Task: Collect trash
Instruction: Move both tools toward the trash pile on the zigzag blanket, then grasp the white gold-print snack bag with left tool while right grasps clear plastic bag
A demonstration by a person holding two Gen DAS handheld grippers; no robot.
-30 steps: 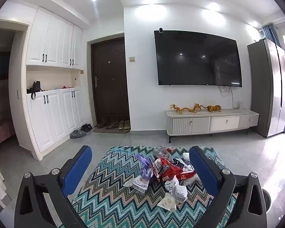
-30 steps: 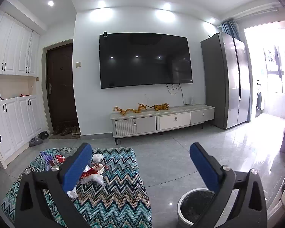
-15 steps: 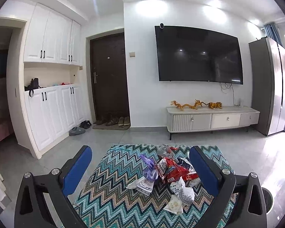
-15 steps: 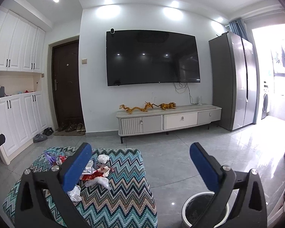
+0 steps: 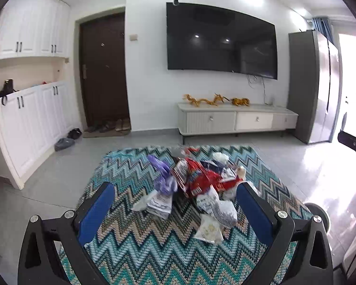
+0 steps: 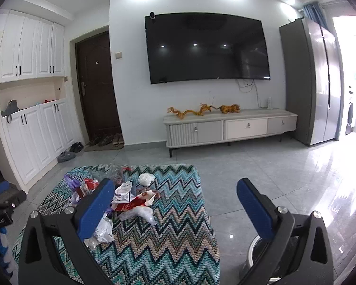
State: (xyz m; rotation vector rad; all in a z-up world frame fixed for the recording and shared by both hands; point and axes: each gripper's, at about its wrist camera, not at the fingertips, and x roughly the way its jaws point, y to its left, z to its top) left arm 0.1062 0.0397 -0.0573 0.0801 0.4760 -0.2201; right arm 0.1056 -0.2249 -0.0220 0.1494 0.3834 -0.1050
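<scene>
A pile of trash lies on a zigzag-patterned cloth (image 5: 154, 249): a red snack bag (image 5: 197, 178), a purple wrapper (image 5: 162, 171), white wrappers (image 5: 160, 201) and a clear packet (image 5: 210, 229). My left gripper (image 5: 175, 211) is open and empty, hovering just in front of the pile. My right gripper (image 6: 175, 210) is open and empty, right of the same pile (image 6: 128, 197), above the cloth's right edge (image 6: 201, 213). A round trash bin (image 6: 256, 254) stands on the floor behind its right finger, and its rim shows in the left wrist view (image 5: 319, 210).
A white TV cabinet (image 6: 227, 128) with gold dragon figures stands under a wall TV (image 6: 206, 47). A grey fridge (image 6: 313, 83) is at the right. White cupboards (image 5: 28, 118), a dark door and shoes are at the left. Grey tiled floor surrounds the cloth.
Both grippers have moved forward and tilted down; the trash pile looks closer and lower in both views. The right gripper has swung left toward the cloth. Both stay open.
</scene>
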